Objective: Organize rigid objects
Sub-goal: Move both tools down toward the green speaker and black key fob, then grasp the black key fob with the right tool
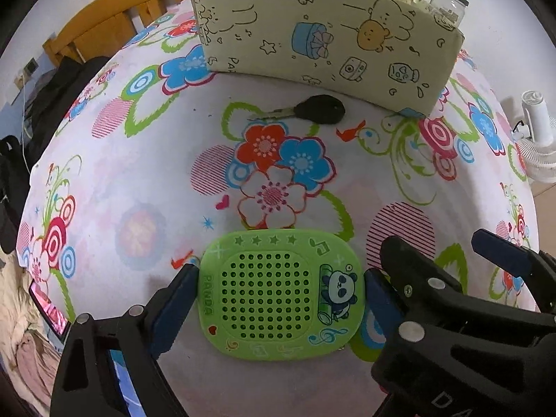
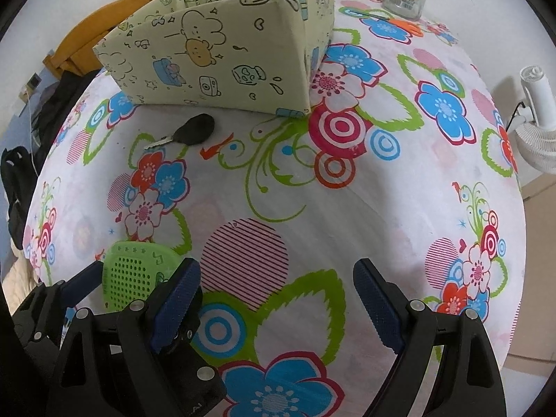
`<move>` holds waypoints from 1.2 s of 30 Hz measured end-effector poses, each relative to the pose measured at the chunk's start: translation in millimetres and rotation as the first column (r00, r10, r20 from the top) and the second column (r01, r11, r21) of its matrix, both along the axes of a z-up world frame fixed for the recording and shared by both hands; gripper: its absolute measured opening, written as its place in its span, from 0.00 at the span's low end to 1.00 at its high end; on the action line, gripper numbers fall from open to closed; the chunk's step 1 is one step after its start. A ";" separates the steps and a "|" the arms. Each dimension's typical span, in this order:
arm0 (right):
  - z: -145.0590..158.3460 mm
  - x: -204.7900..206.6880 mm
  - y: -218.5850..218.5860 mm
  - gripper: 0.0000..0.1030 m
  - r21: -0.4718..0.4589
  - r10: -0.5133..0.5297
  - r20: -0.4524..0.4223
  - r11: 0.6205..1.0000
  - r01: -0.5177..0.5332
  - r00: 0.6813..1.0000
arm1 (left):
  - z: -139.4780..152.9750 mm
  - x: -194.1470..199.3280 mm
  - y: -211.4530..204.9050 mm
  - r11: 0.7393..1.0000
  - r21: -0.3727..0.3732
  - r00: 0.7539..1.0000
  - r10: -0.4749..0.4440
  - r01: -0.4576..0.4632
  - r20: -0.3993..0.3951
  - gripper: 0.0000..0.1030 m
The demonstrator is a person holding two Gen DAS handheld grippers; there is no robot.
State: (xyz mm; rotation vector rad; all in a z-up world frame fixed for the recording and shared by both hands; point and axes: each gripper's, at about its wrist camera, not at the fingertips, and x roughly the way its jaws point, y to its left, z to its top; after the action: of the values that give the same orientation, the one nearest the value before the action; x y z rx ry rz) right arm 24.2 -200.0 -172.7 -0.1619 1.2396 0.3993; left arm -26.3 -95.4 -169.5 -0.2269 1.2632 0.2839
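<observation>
Left gripper (image 1: pixel 279 290) clamps green panda case (image 1: pixel 281 295) at both sides, pads touching. Right gripper (image 2: pixel 278 299), just beside the case, gapes wide, holding nothing.

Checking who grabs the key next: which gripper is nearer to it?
Left, narrowly. The left gripper straddles the green panda case, straight in front of the key; the right gripper hangs open farther right.

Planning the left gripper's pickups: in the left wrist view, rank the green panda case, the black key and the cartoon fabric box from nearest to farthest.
1. Green panda case: between the left gripper fingers.
2. Black key: mid-table, straight ahead.
3. Cartoon fabric box: behind the key, at the far end.
</observation>
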 end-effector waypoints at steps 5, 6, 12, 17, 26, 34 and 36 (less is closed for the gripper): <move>4.4 2.5 8.7 0.89 0.014 0.003 0.005 1.000 -0.003 1.000 | 7.6 4.1 5.8 1.000 0.017 1.000 -0.006 0.006 0.007 0.92; 5.3 3.2 11.1 0.89 0.015 0.004 0.006 1.000 -0.004 1.000 | 8.7 5.0 6.6 1.000 0.020 1.000 -0.008 0.008 0.009 0.92; 9.4 8.3 24.6 0.89 0.025 -0.004 0.011 1.000 0.003 1.000 | 15.9 14.1 16.2 0.999 0.033 0.999 -0.037 0.037 0.015 0.92; 11.2 15.7 36.4 0.89 0.035 -0.025 0.013 0.999 0.025 1.000 | 19.7 23.9 27.5 0.997 0.049 0.998 -0.063 0.062 0.018 0.92; 7.9 27.3 59.9 0.89 0.045 -0.057 0.027 0.997 0.056 0.998 | 19.3 43.7 49.0 0.990 0.069 0.992 -0.124 0.123 0.012 0.92; 3.9 44.9 81.4 0.81 0.045 -0.111 0.039 0.993 0.110 0.993 | 14.4 64.4 71.3 0.979 0.088 0.983 -0.186 0.185 0.001 0.92; 1.4 48.3 85.4 0.79 0.044 -0.129 0.035 0.991 0.127 0.991 | 11.7 69.1 74.1 0.974 0.085 0.977 -0.212 0.212 -0.007 0.92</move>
State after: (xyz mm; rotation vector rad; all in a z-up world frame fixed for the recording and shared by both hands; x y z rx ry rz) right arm 72.5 -114.5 -171.3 -0.0537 1.1969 0.3091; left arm 42.7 -21.3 -157.8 -0.0181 1.2588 0.1530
